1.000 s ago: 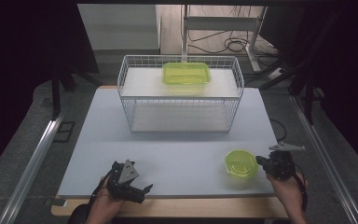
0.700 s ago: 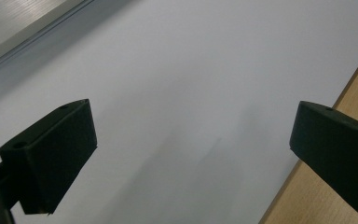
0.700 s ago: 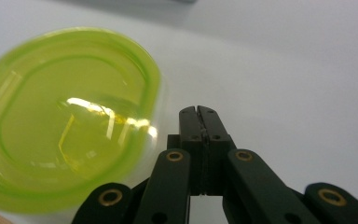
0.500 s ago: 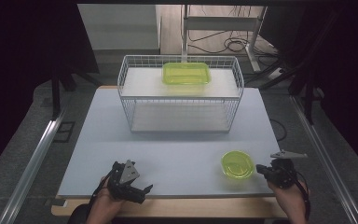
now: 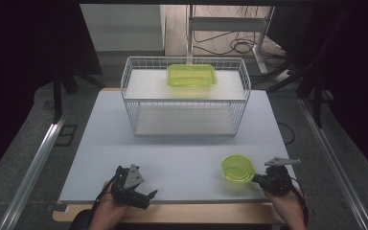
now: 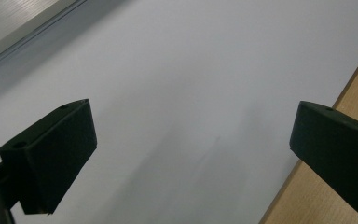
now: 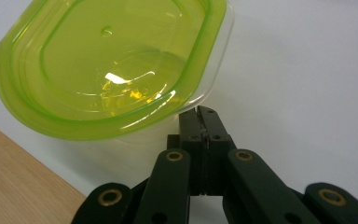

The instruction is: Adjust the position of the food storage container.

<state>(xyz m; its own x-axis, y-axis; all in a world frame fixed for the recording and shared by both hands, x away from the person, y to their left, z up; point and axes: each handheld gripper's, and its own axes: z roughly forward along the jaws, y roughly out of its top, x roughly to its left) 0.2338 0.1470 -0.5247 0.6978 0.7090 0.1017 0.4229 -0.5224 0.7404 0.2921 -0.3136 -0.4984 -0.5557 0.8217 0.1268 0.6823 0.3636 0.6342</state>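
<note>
Two tools, right tool (image 7: 200, 112) clamped on green-lidded container (image 7: 107, 65) rim, left tool (image 6: 191, 149) agape

Left gripper (image 5: 136, 189) sits low at the near left, held from below by the left hand (image 5: 106, 207), forearm entering from the bottom edge. In the left gripper view its jaws stand wide apart with nothing between them. Right gripper (image 5: 258, 179) at near right, held by the right hand (image 5: 281, 200), pointing toward the left. In the right gripper view (image 7: 200, 114) its jaws are pressed together, tips meeting.
</note>
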